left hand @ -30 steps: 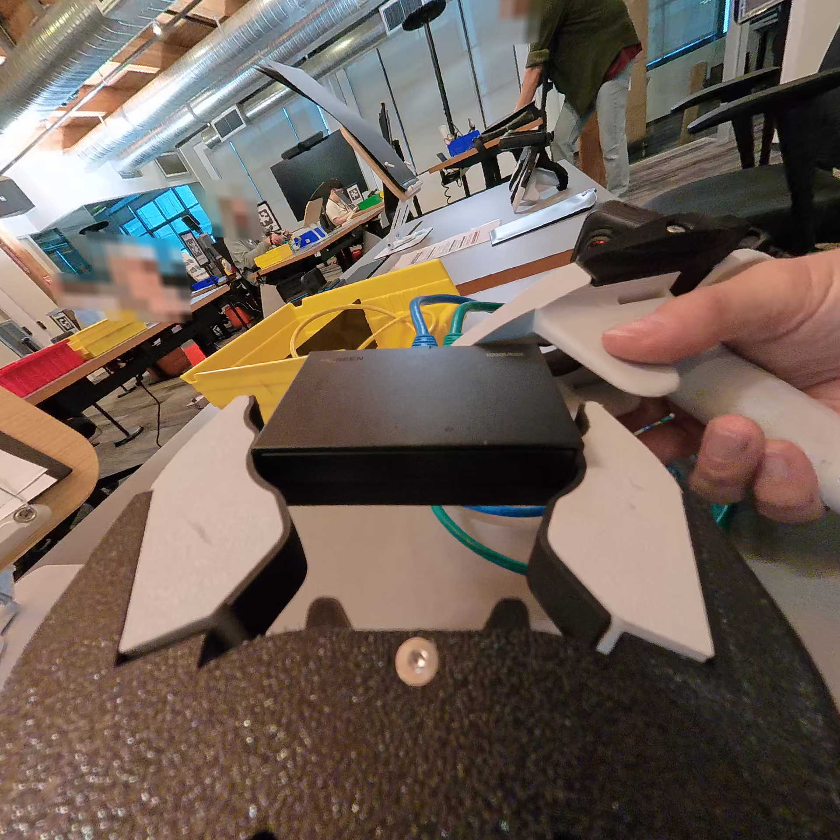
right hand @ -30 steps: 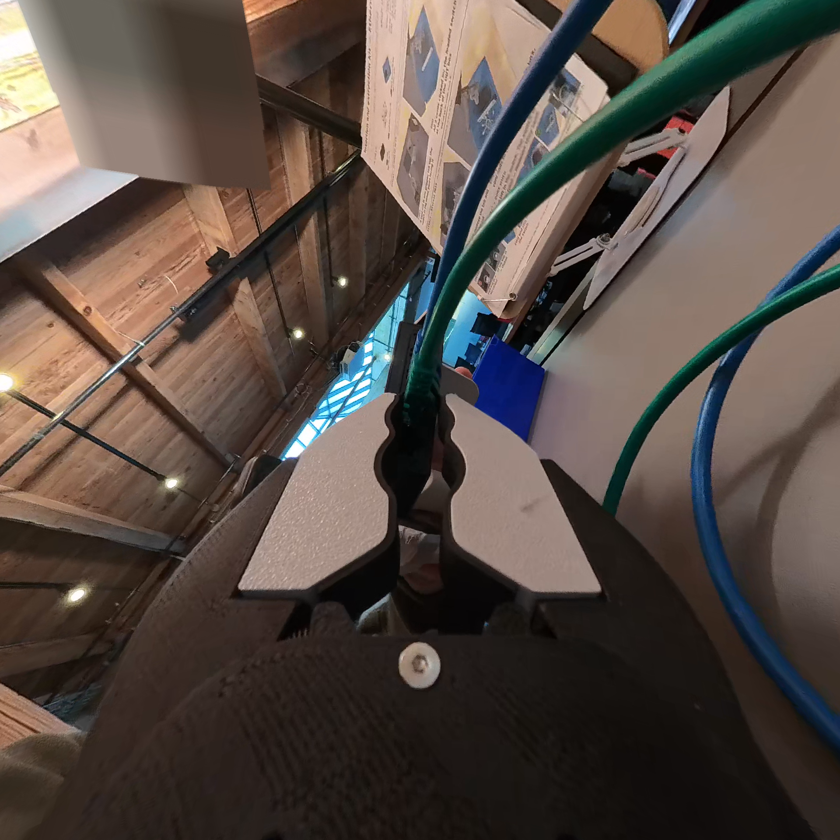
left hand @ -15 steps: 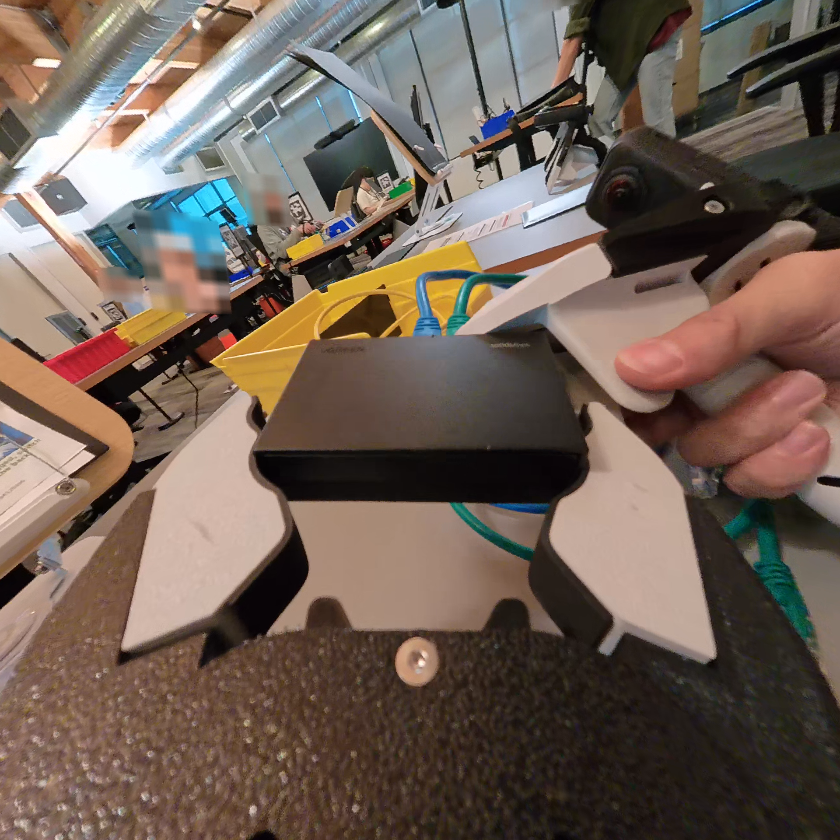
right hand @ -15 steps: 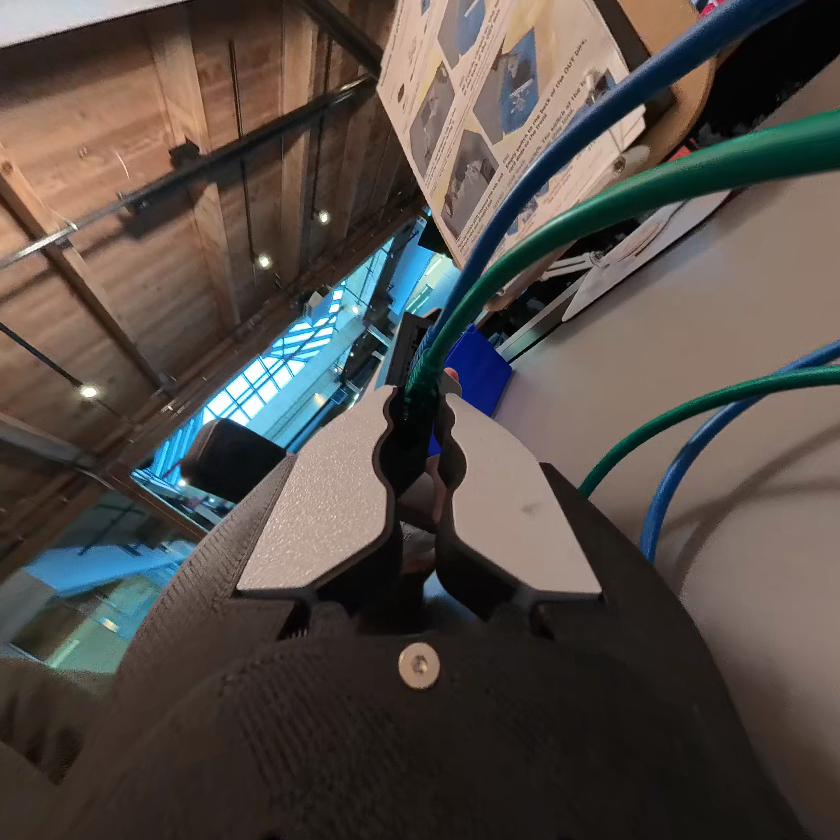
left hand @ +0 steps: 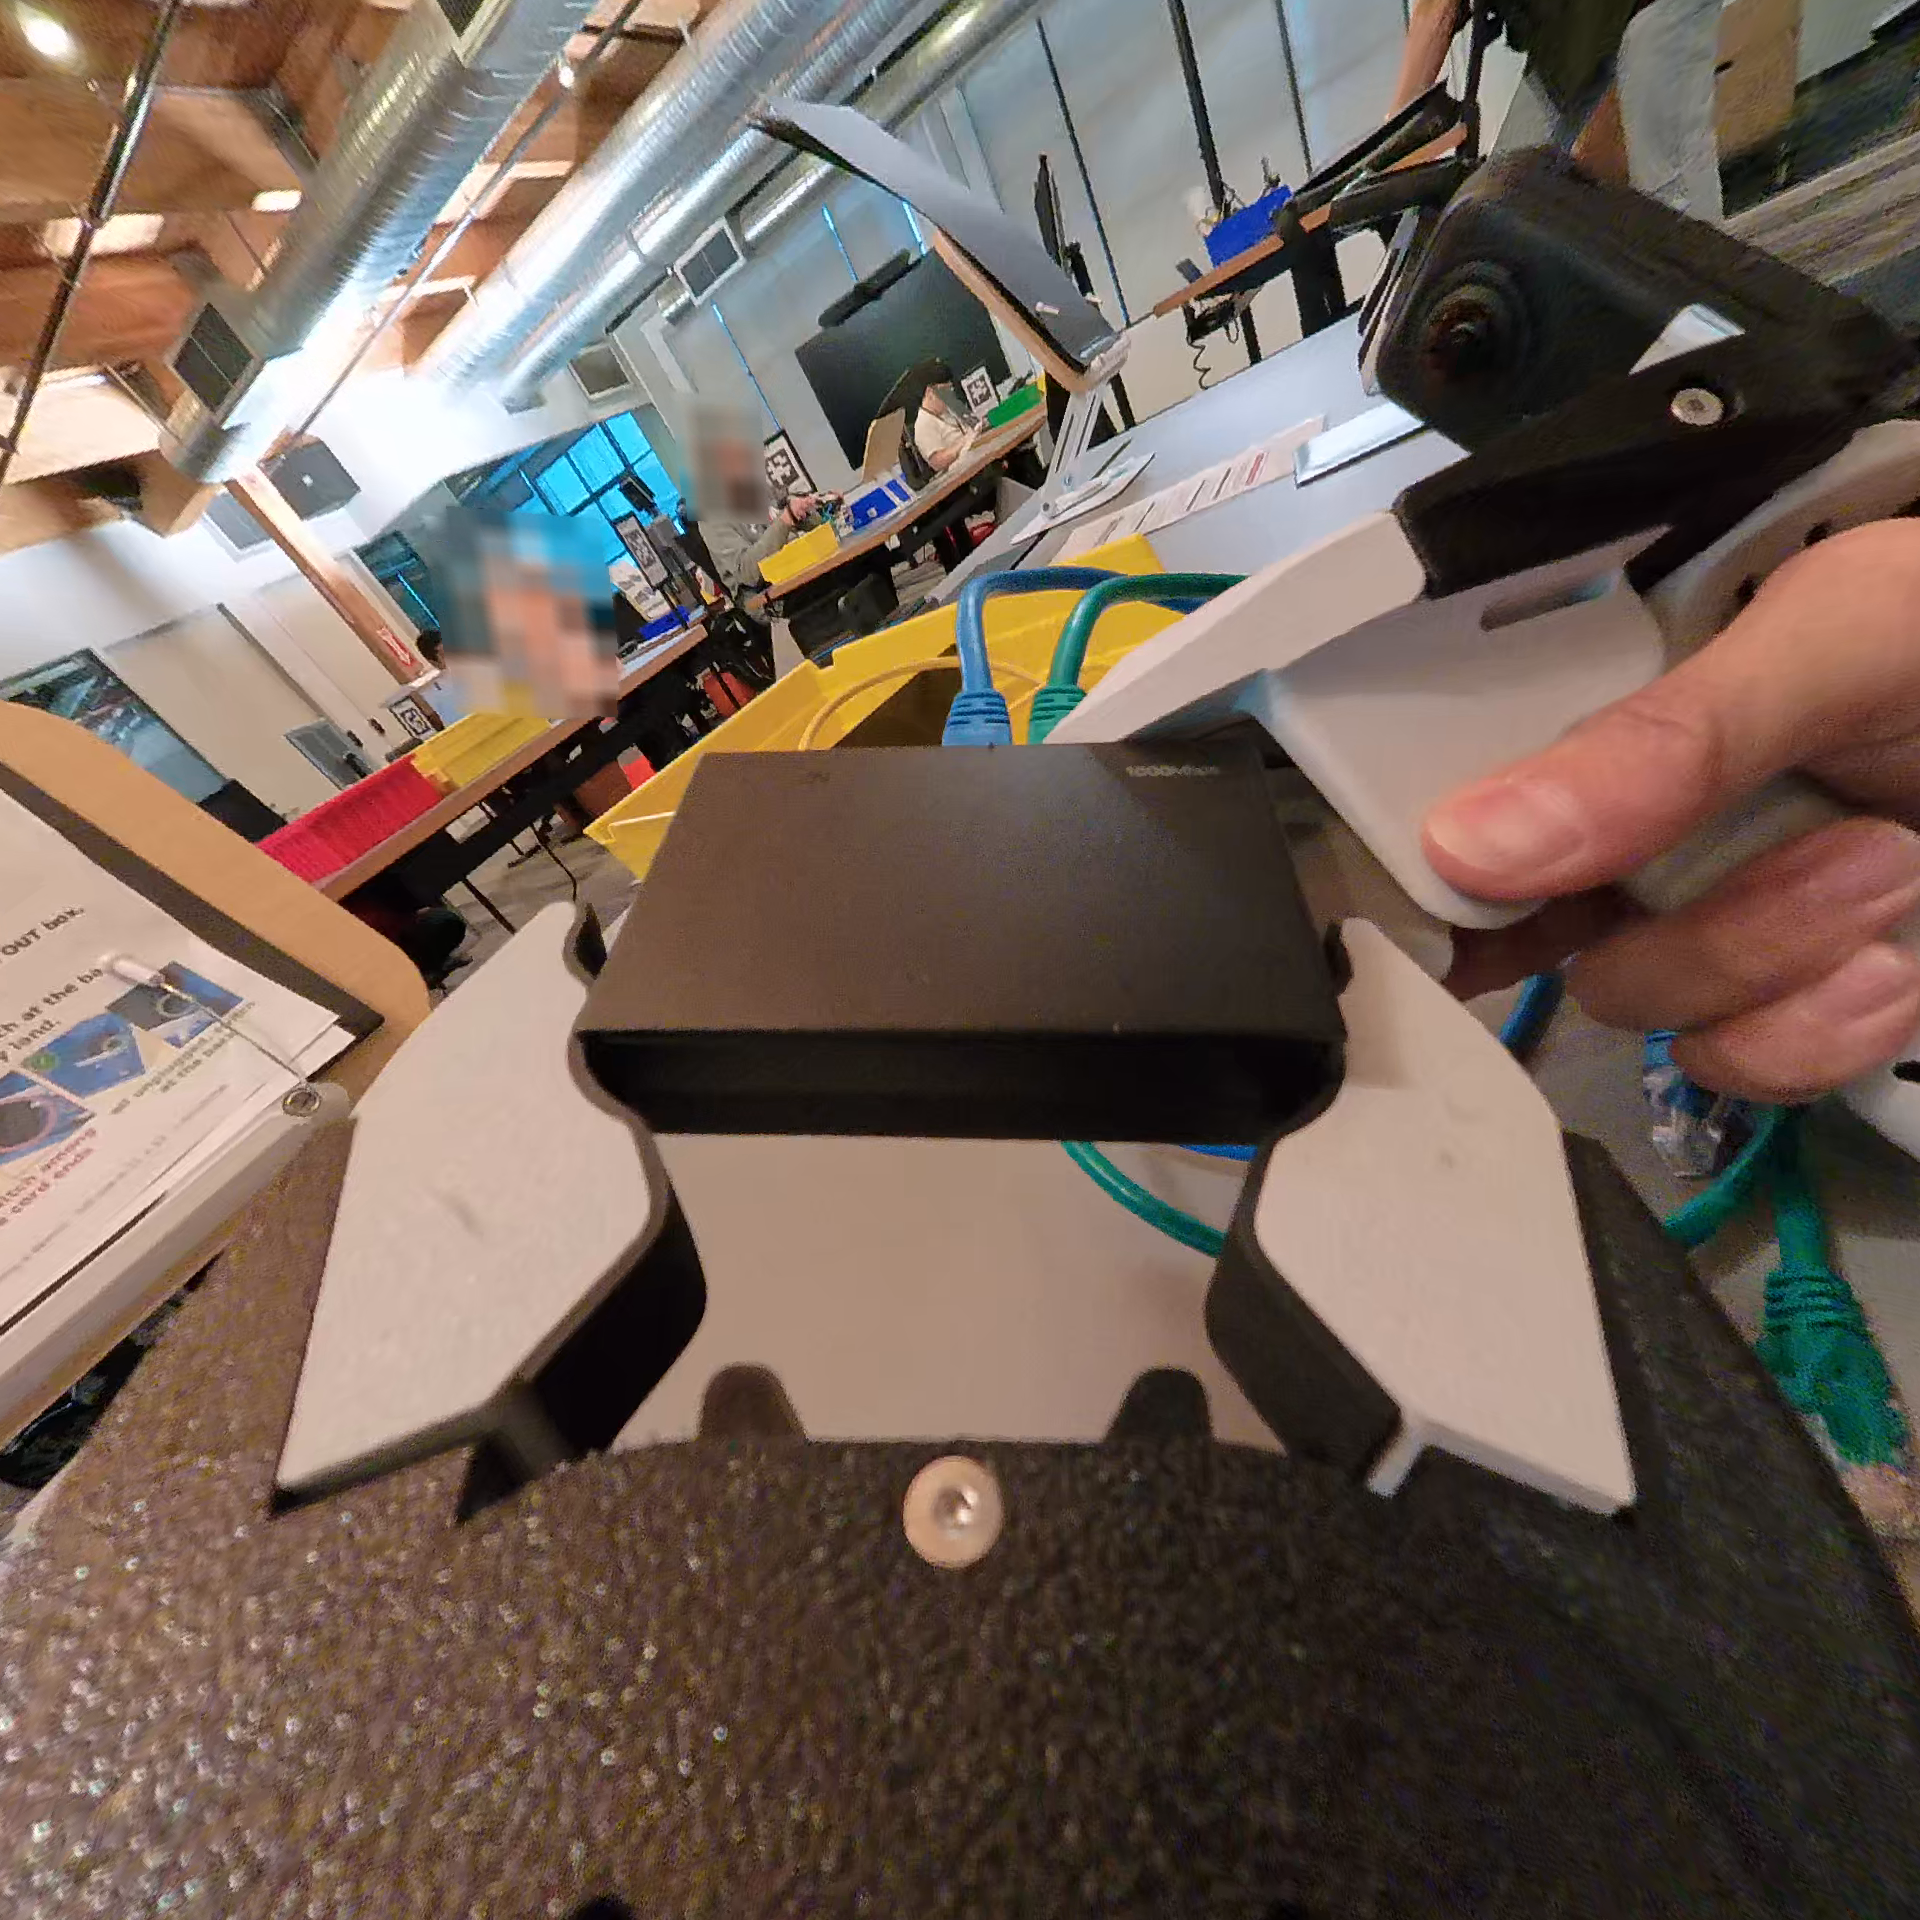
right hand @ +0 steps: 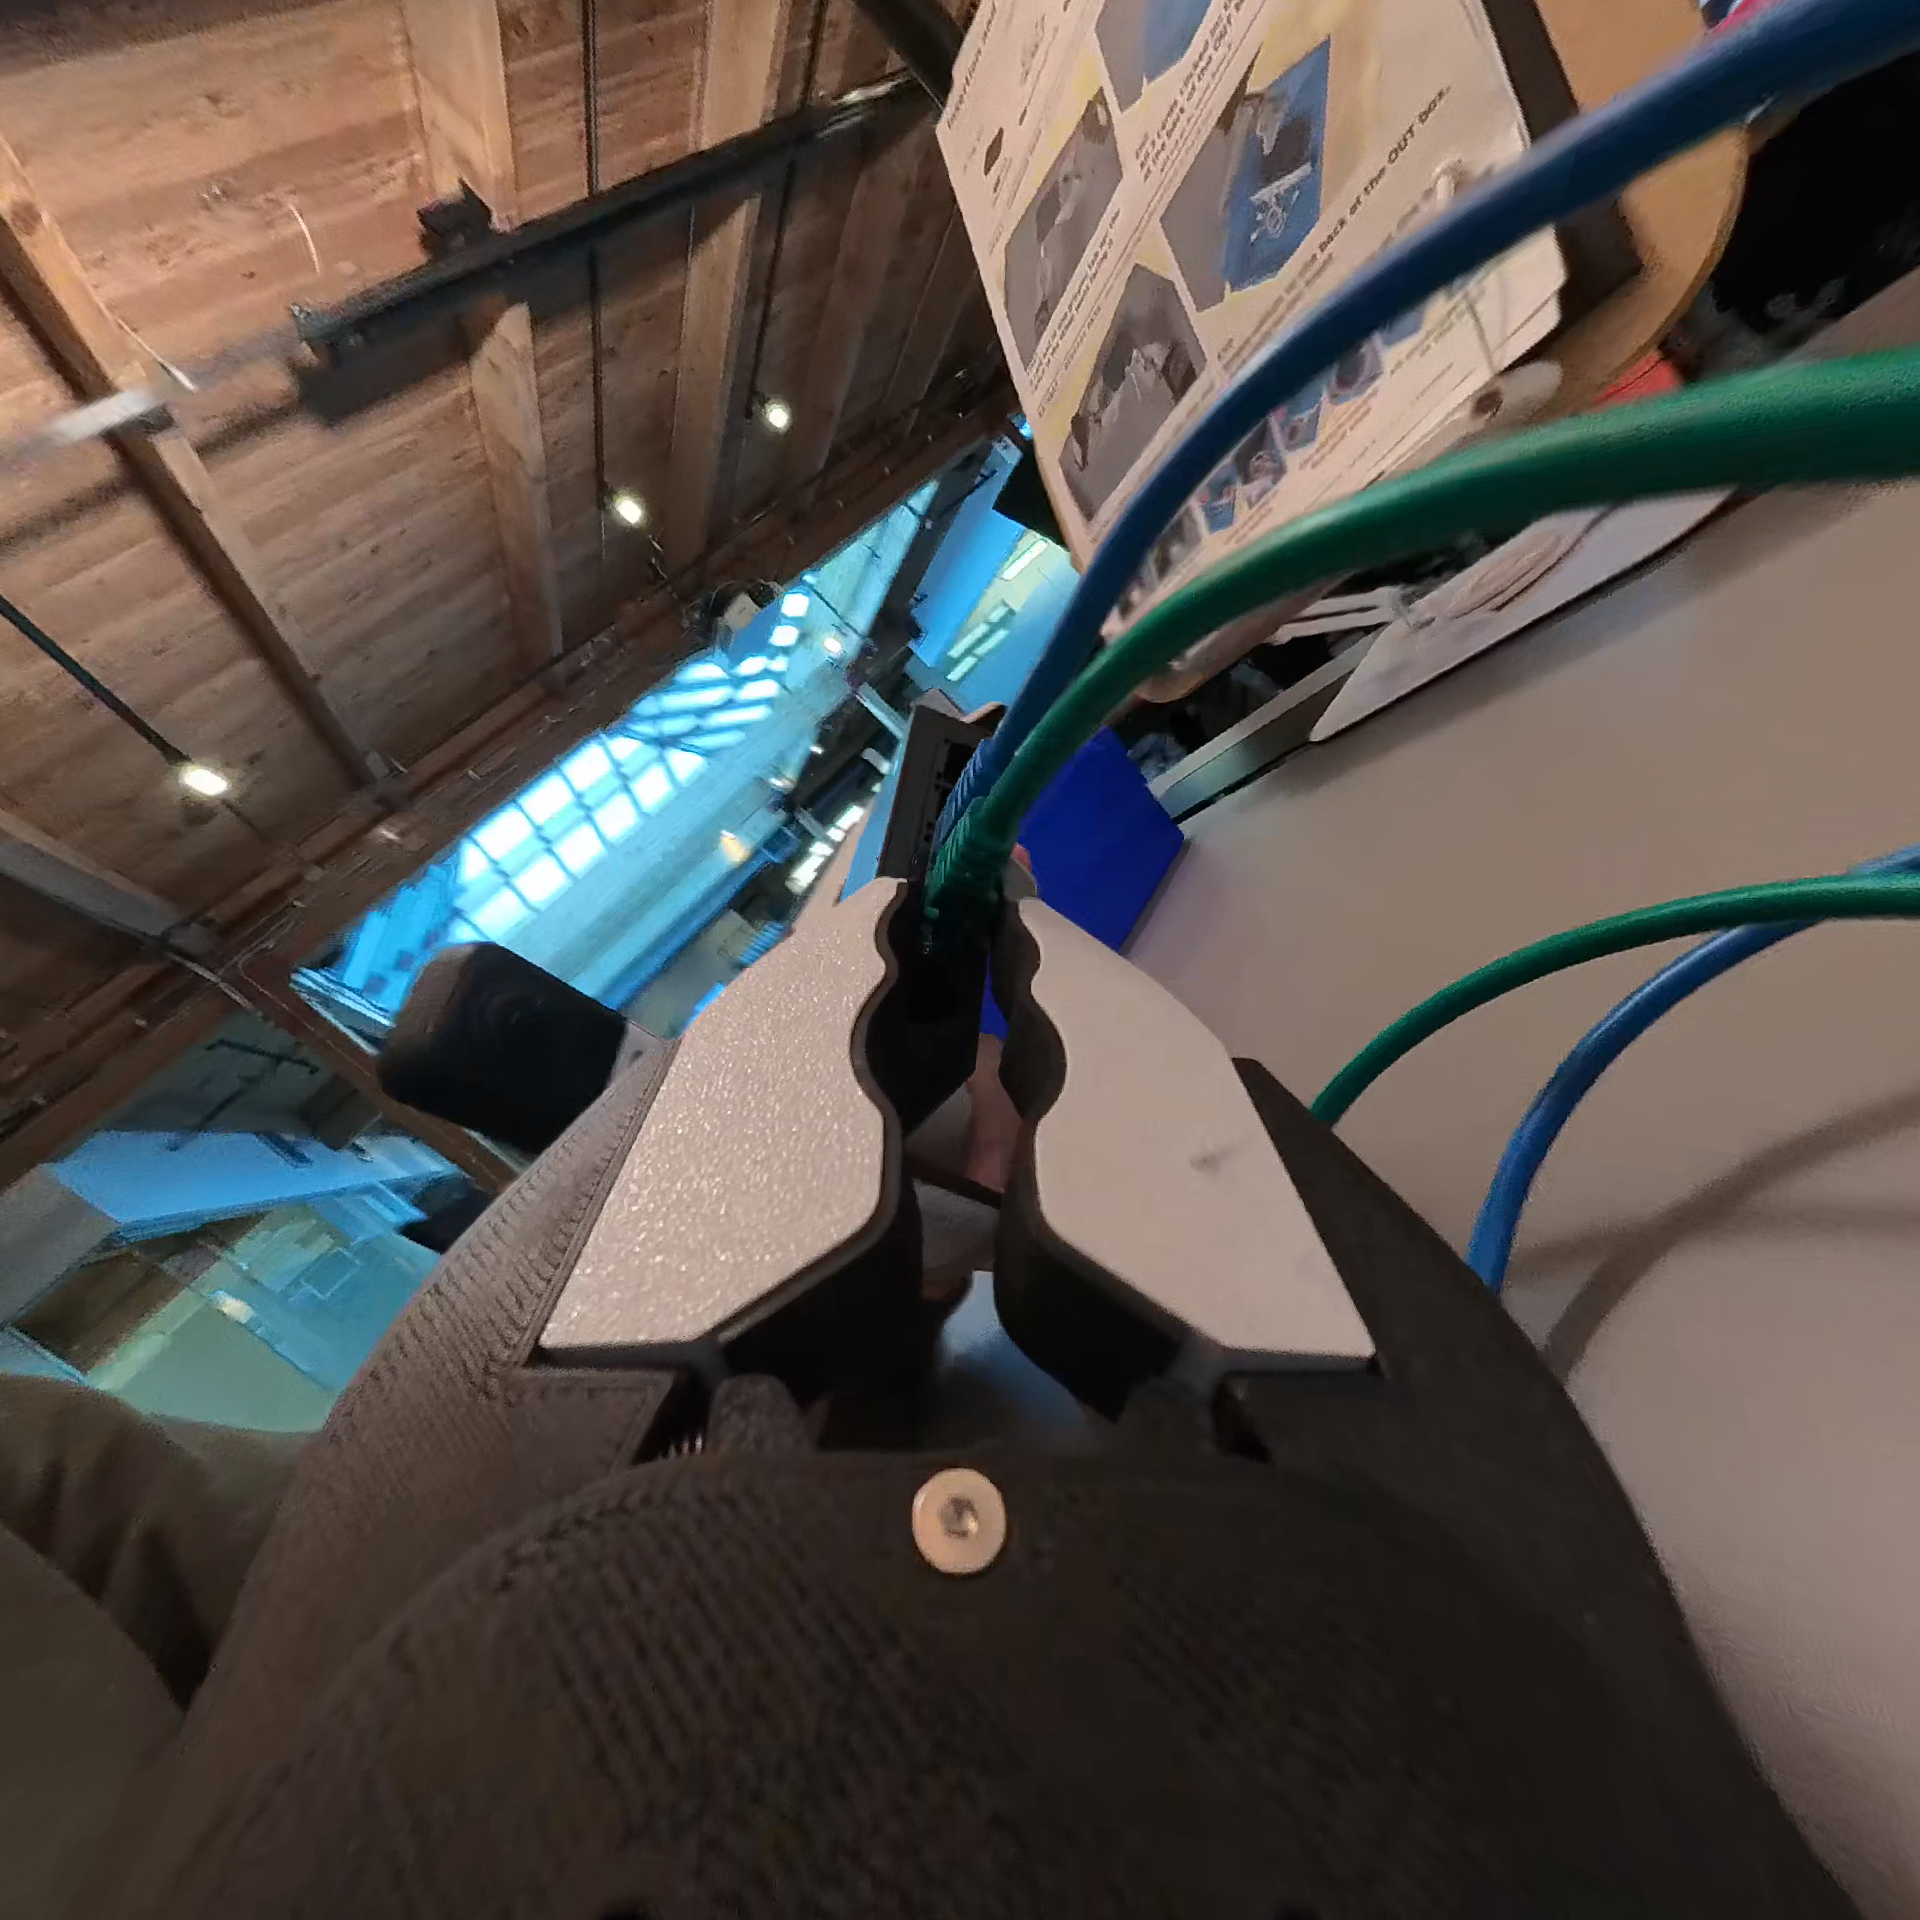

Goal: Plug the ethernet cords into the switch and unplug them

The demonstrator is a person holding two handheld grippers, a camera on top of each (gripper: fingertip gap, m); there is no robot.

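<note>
In the left wrist view my left gripper [left hand: 956, 987] is shut on the near end of the black switch [left hand: 966, 894] and holds it above the table. A blue cord [left hand: 975, 712] and a green cord [left hand: 1055, 707] enter the switch's far side. My right gripper [left hand: 1143, 686], held by a hand, reaches in from the right to the green plug. In the right wrist view my right gripper [right hand: 951, 925] is shut on the green cord's plug [right hand: 961, 862] at the switch [right hand: 920, 779]. The green cord's loose end [left hand: 1818, 1340] lies on the table.
A yellow bin [left hand: 831, 675] stands just behind the switch. An instruction sheet on a wooden board [left hand: 104, 1091] stands at the left. Loops of blue cord [right hand: 1538, 1122] and green cord lie on the grey table [right hand: 1558, 831]. People sit at desks far behind.
Both grippers kept their grips. The switch and the right gripper tilted together, so the right view now shows more of the table and the switch's port side.
</note>
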